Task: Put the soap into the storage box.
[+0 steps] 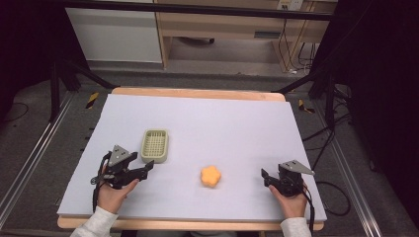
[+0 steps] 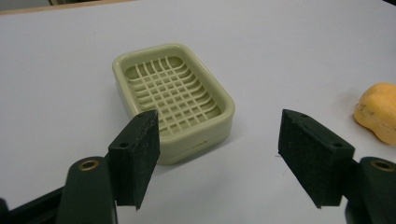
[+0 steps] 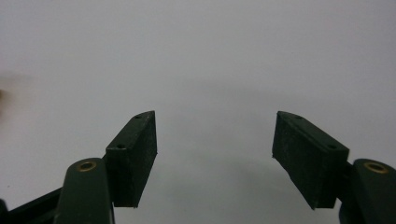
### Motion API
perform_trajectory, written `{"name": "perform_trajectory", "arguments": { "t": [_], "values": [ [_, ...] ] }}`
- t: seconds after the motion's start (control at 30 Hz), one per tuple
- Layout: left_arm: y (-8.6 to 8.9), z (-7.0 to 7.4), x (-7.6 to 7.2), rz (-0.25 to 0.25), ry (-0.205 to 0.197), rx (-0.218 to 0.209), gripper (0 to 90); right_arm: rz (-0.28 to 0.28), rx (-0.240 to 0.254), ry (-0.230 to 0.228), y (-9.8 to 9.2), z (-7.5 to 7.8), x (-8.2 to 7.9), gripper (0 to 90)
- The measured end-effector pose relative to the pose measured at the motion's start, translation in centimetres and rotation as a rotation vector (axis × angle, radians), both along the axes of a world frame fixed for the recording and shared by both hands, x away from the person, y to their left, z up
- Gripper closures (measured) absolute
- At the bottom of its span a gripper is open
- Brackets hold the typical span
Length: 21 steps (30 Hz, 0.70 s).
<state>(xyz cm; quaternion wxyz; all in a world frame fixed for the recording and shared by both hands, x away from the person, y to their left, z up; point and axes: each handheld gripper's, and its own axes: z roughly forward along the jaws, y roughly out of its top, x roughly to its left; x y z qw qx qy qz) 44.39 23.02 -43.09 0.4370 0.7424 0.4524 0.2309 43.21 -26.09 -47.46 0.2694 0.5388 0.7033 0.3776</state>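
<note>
Laboratory recording station: black frame struts (image 1: 74, 69) flank a covered table (image 1: 207, 118); cables (image 1: 291, 49) at upper right.

Looking along your right gripper (image 3: 215, 140), you've got both black jaws coming up from the bottom, one at about 7 o'clock and the other at about 5 o'clock. They're standing wide apart with nothing between them, just bare table (image 3: 205, 56) in the gap. The pale surface runs flat all the way up to 12 o'clock. Over at 9 o'clock, right on the edge, there's a faint yellowish smudge (image 3: 1, 95), too blurry to say what it is.
</note>
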Motion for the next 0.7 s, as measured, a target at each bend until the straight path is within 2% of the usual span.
{"name": "perform_trajectory", "arguments": {
  "t": [0.2, 0.4, 0.7],
  "values": [
    [-0.2, 1.2, 0.5, -0.004, -0.020, -0.019, 29.0, -0.008, -0.001, -0.001, -0.2, 0.0, -0.1, 30.4],
    [-0.8, 1.8, 0.8, -0.016, -0.026, -0.018, 28.8, -0.014, 0.007, 0.000, -0.4, 0.0, -0.1, 30.7],
    [-2.8, 2.4, 1.2, -0.052, -0.034, -0.027, 28.5, -0.008, 0.003, -0.008, -0.4, 0.1, -0.1, 30.7]
  ]
}}
